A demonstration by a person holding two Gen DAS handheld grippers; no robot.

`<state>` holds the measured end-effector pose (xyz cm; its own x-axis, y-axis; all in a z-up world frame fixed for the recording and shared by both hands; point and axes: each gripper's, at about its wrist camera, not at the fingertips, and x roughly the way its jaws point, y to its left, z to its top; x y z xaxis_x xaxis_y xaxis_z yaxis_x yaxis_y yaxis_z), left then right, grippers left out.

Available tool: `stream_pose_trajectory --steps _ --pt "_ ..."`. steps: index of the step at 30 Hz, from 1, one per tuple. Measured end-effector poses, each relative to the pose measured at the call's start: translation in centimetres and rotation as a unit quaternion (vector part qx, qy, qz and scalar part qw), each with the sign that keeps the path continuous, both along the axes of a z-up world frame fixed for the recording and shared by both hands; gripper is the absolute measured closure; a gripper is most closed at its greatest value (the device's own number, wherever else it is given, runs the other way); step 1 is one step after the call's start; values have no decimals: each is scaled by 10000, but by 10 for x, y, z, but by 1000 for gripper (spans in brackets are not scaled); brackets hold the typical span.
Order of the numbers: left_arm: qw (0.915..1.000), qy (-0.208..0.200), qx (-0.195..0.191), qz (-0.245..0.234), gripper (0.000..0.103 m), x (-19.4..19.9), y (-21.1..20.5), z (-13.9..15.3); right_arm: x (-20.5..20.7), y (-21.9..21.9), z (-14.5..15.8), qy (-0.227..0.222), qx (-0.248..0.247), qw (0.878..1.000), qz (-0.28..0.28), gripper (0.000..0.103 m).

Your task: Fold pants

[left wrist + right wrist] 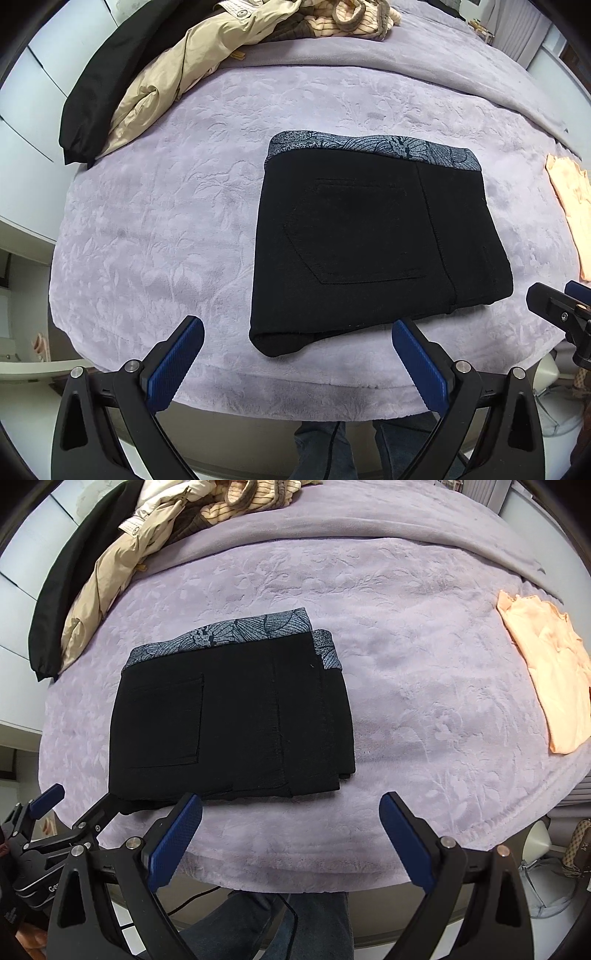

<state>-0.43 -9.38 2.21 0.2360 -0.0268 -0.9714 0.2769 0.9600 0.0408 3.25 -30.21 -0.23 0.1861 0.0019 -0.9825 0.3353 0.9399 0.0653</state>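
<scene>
Left wrist view: folded pants just ahead of left hand-held gripper, jaws spread, empty.

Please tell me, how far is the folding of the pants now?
It looks done: the black pants with a grey leaf-patterned waistband lie as a compact folded rectangle on the lilac embossed blanket. Nothing is in hand; the left gripper and right gripper are open, clear of the cloth. Perhaps only setting it aside is left.
</scene>
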Motion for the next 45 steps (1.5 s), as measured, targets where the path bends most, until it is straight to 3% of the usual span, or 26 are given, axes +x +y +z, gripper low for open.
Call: stream_pose_trajectory --steps 45 --pt "10000 1 -67 -20 1 -2 -3 4 0 6 5 55 -251 9996 114 5"
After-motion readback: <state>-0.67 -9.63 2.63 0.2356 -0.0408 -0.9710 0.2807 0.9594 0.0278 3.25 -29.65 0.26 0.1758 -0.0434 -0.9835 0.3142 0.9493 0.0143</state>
